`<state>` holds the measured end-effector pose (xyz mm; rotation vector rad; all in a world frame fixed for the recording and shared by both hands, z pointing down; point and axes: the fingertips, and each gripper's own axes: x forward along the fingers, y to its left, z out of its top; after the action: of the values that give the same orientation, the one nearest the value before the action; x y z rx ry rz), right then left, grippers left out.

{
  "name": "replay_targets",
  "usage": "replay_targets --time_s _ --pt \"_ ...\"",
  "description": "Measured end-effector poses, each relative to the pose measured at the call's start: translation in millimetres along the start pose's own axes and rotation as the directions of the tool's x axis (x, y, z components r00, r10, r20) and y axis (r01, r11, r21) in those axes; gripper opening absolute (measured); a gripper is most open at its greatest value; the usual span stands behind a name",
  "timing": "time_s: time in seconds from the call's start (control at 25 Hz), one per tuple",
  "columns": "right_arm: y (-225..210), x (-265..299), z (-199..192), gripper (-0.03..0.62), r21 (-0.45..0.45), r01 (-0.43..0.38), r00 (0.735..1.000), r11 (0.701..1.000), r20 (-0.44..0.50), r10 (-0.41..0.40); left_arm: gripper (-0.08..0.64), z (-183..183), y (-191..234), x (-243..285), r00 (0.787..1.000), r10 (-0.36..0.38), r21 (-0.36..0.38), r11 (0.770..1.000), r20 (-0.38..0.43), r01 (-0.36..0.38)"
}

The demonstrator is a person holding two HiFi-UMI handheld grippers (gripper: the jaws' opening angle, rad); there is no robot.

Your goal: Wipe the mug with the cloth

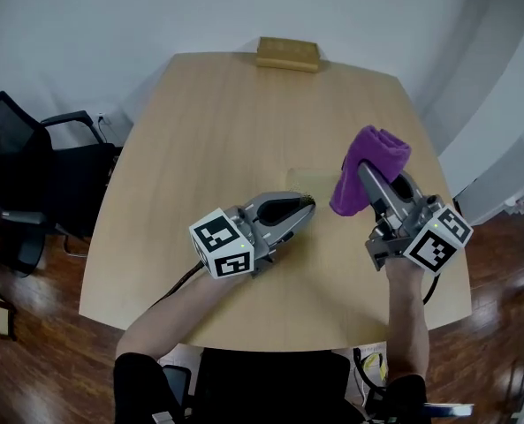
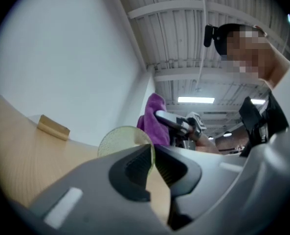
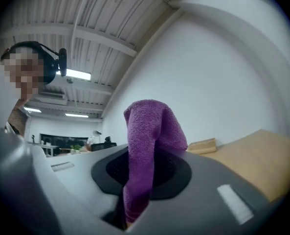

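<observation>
Chair [image 1: 14, 175], black, stands off the left side of the table [image 1: 226, 131], on a dark wood floor.

Over the table's near half, a little left of its middle, the left gripper [image 1: 307, 205] points toward the table's right side, with its marker cube toward the near edge. Its jaws are nearly together, pinching the thin wall of the mug [image 2: 116, 142]. The mug is pale yellow-green and see-through. It shows as a rounded shape rising past the jaw tips in the left gripper view, and only faintly in the head view. Whether it rests on the table or is lifted clear of it, I cannot tell.

A tan block [image 1: 288, 54] lies at the table's far edge, about midway along it.

Toward the table's right side, the purple cloth [image 1: 381, 148] hangs bunched above the surface, just right of the mug and apart from it. The right gripper [image 1: 368, 177] has its jaws clamped on the cloth. A fold stands up between them and flops over their tips. This gripper angles in from the table's near right corner, and a bare forearm runs back from it to the near edge.
</observation>
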<state>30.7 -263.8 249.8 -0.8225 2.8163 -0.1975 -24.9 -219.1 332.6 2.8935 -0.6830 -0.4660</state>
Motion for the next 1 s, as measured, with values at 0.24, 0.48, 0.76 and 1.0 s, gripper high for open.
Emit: replay_targets --time_s 0.24,0.48,0.76,1.0 --pt "-6.8 10.9 -31.6 0.061 -0.067 0.041 0.989 0.997 -0.14 -0.05 0.041 -1.7 -13.4 4.9 0.999 0.0 0.137 0.991 -0.049 0.007" --pt "46.4 38.0 -55.2 0.061 -0.054 -0.078 0.981 0.995 -0.183 0.067 0.044 -13.8 -11.5 5.5 0.993 0.014 0.235 0.972 -0.114 0.013" --pt "48.4 20.3 -20.7 0.061 0.043 -0.151 0.986 0.988 -0.061 0.153 0.042 -2.2 -11.8 5.3 0.996 0.024 0.207 0.978 -0.085 -0.006" --pt "-30.7 -4.0 4.0 0.061 -0.044 0.105 0.994 0.993 -0.034 -0.107 0.042 -6.8 -15.5 3.5 0.995 0.004 0.289 0.957 -0.101 0.026"
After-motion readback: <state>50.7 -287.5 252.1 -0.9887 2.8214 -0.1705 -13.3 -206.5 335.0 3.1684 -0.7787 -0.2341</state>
